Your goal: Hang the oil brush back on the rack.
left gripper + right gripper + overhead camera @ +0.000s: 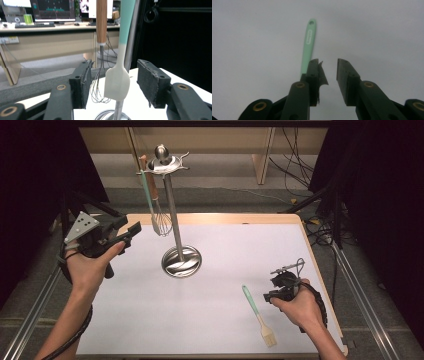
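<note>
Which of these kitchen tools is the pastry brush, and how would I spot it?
Start at the white table and look toward its near right corner. The pastry brush lies flat there, beside the right gripper. Unlike the tools hanging on the metal stand, it has pale bristles.

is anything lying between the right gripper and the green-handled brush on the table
Nothing visible does. The right gripper hangs beside the brush, its jaws apart and empty, with bare white table between them. In the right gripper view the brush handle runs past the one jaw, nothing across it.
</note>
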Available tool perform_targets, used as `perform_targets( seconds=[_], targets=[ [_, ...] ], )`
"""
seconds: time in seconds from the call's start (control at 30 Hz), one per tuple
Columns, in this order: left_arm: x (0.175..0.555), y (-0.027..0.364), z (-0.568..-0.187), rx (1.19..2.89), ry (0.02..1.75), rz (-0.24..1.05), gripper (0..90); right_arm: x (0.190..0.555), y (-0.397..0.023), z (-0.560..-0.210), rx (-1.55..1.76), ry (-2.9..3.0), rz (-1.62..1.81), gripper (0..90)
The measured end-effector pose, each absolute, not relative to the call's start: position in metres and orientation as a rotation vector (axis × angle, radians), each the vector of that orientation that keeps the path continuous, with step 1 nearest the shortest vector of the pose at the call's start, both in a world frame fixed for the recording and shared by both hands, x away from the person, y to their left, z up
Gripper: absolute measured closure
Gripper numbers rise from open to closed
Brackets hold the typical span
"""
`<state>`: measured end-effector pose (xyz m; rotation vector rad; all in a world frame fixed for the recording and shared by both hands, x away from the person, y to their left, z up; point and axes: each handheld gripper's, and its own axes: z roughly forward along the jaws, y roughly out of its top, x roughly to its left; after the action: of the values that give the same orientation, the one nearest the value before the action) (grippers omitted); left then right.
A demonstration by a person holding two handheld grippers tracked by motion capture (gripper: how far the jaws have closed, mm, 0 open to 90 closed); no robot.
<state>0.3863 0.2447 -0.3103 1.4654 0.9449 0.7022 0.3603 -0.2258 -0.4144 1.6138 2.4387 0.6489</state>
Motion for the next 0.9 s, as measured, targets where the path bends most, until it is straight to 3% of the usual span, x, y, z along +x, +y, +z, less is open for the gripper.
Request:
perform_targets(
  seconds=[0.2,0.9],
  targets=[
    [0.387,0.242,-0.312,1.472,0.946,0.692,42.5,0.364,-0.215,-0.425,1.715,2.479,0.536,73.1],
    [0.39,0.244,-0.313,1.477,0.951,0.699,41.4,0.362,-0.189,-0.448,1.613,2.652,0.353,73.6]
  ],
)
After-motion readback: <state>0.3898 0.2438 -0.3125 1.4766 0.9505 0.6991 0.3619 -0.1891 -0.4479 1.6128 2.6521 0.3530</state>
